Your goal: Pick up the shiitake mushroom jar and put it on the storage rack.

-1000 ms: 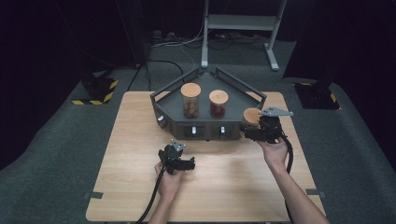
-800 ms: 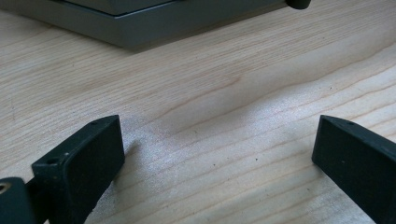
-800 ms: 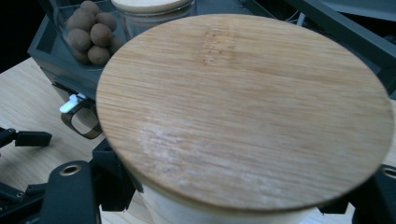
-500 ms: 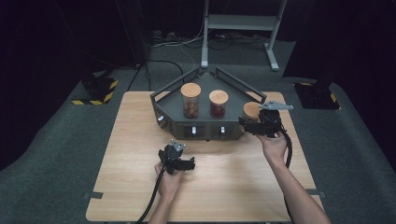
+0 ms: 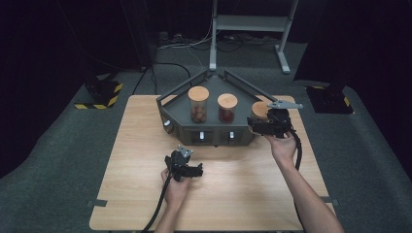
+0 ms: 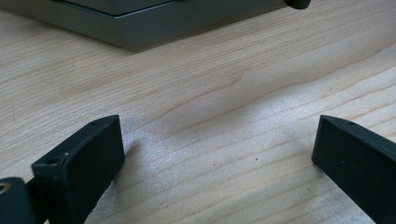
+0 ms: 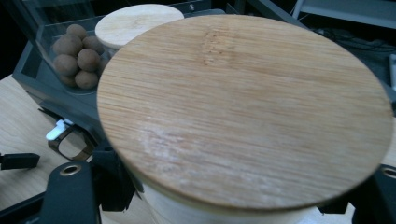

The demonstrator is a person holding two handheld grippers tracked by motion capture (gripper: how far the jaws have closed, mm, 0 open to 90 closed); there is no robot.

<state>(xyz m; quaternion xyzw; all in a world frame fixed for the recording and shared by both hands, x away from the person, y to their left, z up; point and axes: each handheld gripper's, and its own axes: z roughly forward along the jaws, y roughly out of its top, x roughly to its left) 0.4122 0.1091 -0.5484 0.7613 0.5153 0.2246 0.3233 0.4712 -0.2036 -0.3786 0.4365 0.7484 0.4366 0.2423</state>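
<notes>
Right claw (image 5: 257,127) clamps the jar (image 7: 243,112) at the rack's (image 5: 209,127) three o'clock, to lift it; left claw (image 6: 212,154) rests apart on the desk (image 5: 145,160).

Matt wood-grain jar lid (image 7: 243,107), pale wooden table (image 6: 224,88), matt black gripper (image 6: 219,154)

Wooden table (image 5: 131,194) with a grey rack (image 5: 209,131) on it.
The rack stood beyond the left gripper (image 5: 190,171), and the right gripper (image 5: 255,127) was at its right end.

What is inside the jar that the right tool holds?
A round wooden lid covers the jar, so its contents stay hidden. The right tool grips it below the lid.
</notes>
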